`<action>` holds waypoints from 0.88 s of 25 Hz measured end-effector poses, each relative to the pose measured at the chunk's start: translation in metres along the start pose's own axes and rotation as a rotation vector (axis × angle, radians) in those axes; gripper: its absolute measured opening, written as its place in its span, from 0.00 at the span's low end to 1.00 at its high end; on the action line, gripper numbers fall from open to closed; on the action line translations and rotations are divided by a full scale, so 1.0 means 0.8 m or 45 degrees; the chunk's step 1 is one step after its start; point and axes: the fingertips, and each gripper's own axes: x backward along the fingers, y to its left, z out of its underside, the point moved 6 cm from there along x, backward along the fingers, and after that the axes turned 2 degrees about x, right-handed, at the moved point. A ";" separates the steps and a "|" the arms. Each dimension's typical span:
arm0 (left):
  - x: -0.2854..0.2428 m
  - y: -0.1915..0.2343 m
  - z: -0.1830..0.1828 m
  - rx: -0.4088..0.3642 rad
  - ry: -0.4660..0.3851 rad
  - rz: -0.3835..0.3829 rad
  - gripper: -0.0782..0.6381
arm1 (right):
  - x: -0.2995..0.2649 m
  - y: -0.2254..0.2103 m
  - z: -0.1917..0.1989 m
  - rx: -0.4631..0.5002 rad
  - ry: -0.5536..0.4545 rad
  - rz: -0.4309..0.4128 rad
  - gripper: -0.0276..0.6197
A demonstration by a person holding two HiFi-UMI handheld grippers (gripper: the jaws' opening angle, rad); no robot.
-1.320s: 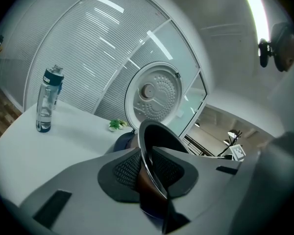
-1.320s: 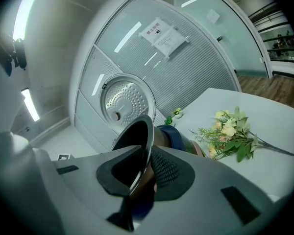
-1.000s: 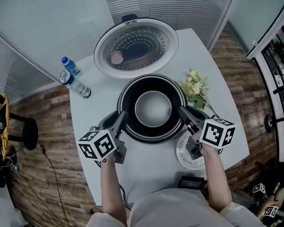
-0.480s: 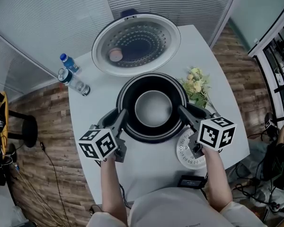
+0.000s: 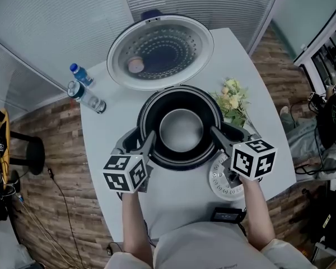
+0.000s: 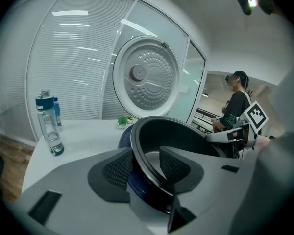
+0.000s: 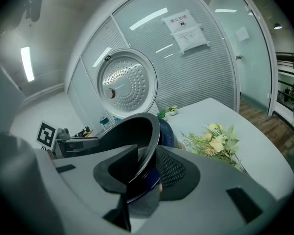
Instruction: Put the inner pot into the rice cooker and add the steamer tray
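1. Table (image 5: pixel 176 203): white, and everything sits on it.
2. Cooker (image 6: pixel 124 137): mid-table, with the lid (image 5: pixel 159 52) flipped up at the far side.
3. Pot (image 5: pixel 181 129): looks to be down inside the cooker already, so I'd call that half done. I can't tell if it's fully seated, since the rim hides the seam.
4. Tray (image 5: pixel 218 184): a white holed disc lying flat on the table, on the near right of the cooker. It's round, so there's no long axis to worry about.
5. Right gripper (image 7: pixel 148 153): it's right over the tray's edge, so that hand is clearly the nearer one, and the tray is back toward the person from its fingers. The jaws have just been opening. The pot rim stands between the pads, but they're spread and not pinching it.
6. Left gripper (image 6: pixel 146 153): same story on the other side. It has just been opening and is spread around the rim with no squeeze.
7. Hard to see: the right gripper covers part of the tray, and a dark thing (image 5: pixel 227 214) at the near edge is cut off, no idea what it is.
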 end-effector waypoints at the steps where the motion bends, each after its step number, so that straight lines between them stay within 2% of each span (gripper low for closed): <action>1: 0.000 -0.001 -0.001 -0.003 -0.006 -0.008 0.36 | 0.000 0.001 0.000 0.018 -0.011 0.020 0.23; 4: 0.003 0.003 -0.002 0.013 -0.036 -0.048 0.42 | 0.002 0.004 -0.002 0.060 -0.034 0.047 0.25; 9: 0.016 0.002 0.000 0.022 -0.050 -0.066 0.42 | 0.016 0.003 -0.004 0.045 -0.066 0.054 0.25; 22: 0.094 -0.045 0.025 0.071 -0.118 -0.026 0.42 | 0.091 0.041 0.030 0.066 -0.102 0.048 0.25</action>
